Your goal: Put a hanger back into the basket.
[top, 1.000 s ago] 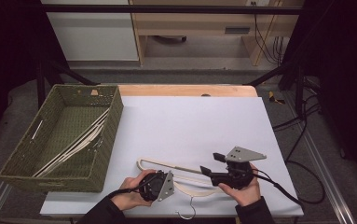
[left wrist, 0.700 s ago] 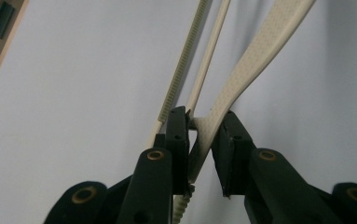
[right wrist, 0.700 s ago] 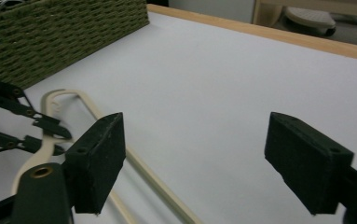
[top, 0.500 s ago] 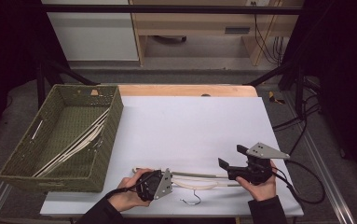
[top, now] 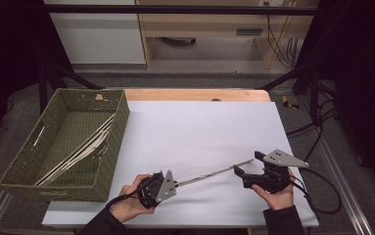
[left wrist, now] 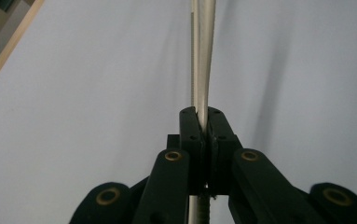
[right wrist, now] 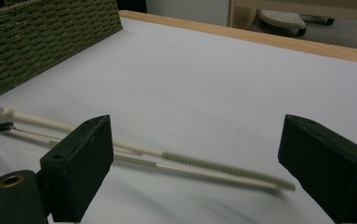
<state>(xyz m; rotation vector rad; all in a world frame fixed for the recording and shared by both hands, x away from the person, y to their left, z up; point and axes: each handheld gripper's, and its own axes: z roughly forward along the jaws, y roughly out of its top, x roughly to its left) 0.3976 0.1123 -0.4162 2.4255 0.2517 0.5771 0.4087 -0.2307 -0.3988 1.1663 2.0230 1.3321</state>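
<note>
The left gripper (top: 171, 184) is clamped on one end of a thin cream hanger (top: 209, 172), seen edge-on as a rod; in the left gripper view its jaws have just closed fully onto the hanger (left wrist: 203, 79), pads pressing both sides. The hanger's long axis runs from that gripper up and to the right across the white table (top: 199, 127), ending just short of the right gripper (top: 247, 167). The right gripper's jaws have just opened wide and hold nothing; in the right gripper view the ribbed free end (right wrist: 223, 168) lies low between them, untouched. The basket (top: 119, 142), holding similar hangers, stands at the table's left, nearer the left hand, so the carry likely falls to that hand.
</note>
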